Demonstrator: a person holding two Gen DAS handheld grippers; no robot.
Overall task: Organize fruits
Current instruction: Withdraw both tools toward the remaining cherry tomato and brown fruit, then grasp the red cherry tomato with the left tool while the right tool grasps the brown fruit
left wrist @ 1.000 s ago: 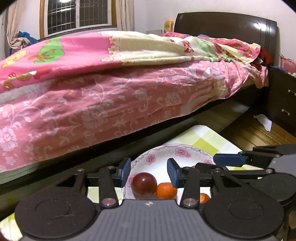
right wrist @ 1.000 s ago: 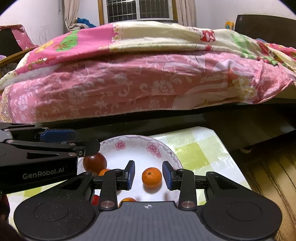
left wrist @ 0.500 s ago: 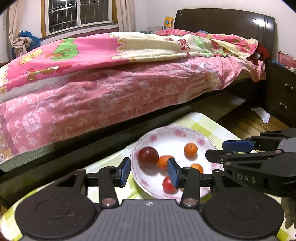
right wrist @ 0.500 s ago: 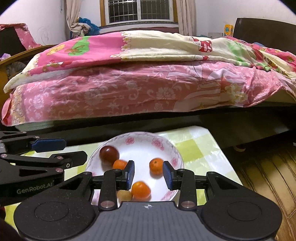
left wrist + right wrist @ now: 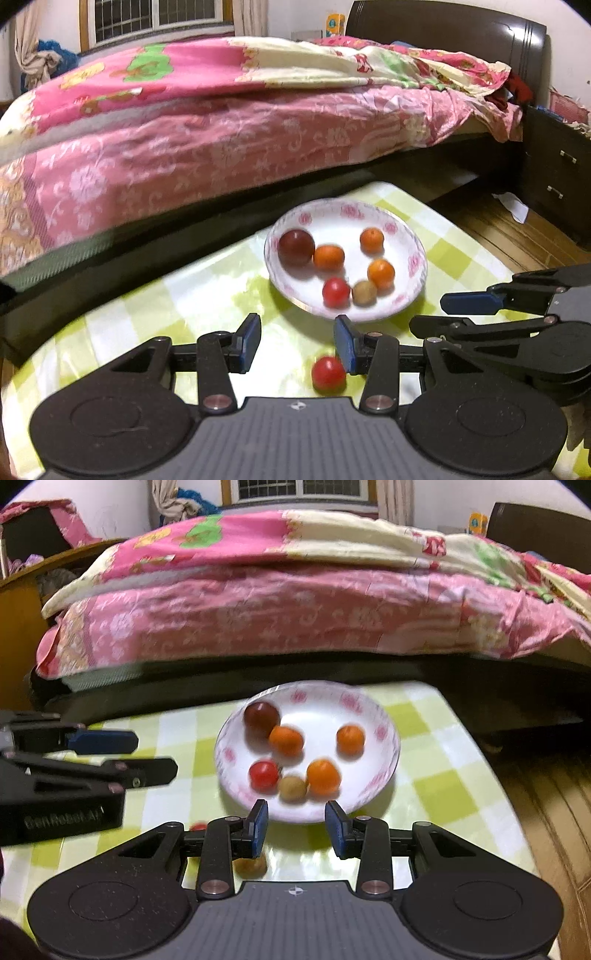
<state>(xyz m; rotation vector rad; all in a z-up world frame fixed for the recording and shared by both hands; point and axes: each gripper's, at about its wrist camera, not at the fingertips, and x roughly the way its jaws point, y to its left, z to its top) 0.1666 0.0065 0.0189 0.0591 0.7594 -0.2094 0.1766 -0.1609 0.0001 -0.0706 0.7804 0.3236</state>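
A white floral bowl [image 5: 413, 266] [image 5: 384, 731] sits on the green-checked table and holds a dark red plum [image 5: 295, 246] [image 5: 261, 715], three oranges [image 5: 328, 257] [image 5: 286, 740], a red tomato [image 5: 336, 291] [image 5: 263, 774] and a small tan fruit [image 5: 364, 292] [image 5: 292, 787]. A second red tomato [image 5: 328, 373] lies on the table by my left gripper [image 5: 297, 344], which is open and empty. My right gripper [image 5: 297, 827] is open and empty just before the bowl's near rim. A tan fruit [image 5: 251, 866] lies on the table under its left finger.
A bed with pink floral bedding [image 5: 221, 140] [image 5: 295, 609] runs along the far side of the table. A dark nightstand [image 5: 557, 177] and wooden floor [image 5: 509, 236] lie to the right. The table edge [image 5: 476, 746] drops off at the right.
Both grippers have pulled back and up from the bowl, so the whole bowl and more of the table show. The loose tomato and tan fruit on the table have come into view.
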